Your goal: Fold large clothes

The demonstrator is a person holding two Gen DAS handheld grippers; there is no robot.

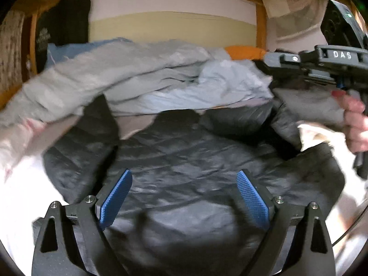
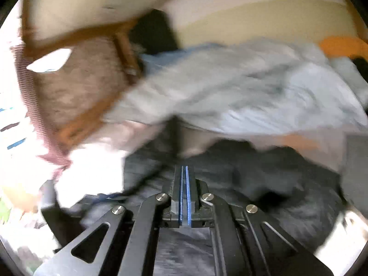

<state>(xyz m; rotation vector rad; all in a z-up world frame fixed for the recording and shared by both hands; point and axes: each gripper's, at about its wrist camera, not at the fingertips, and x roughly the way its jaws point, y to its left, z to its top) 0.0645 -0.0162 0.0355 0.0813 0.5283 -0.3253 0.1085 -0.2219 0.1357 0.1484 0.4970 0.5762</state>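
Observation:
A black quilted jacket (image 1: 184,151) lies spread on the bed in the left wrist view. My left gripper (image 1: 184,177) is open and empty above its middle. The right gripper's body (image 1: 322,62) shows at the upper right, held by a hand; its fingertips are hidden there. In the right wrist view, my right gripper (image 2: 184,168) has its blue pads (image 2: 188,193) pressed together, and nothing shows between them. It hovers over the black jacket (image 2: 264,184). This view is heavily blurred.
A heap of grey and light blue clothes (image 1: 161,73) lies behind the jacket, with an orange item (image 1: 243,51) at the back. A wooden frame (image 1: 261,27) and a wall stand behind. White bedding (image 1: 20,184) lies to the left.

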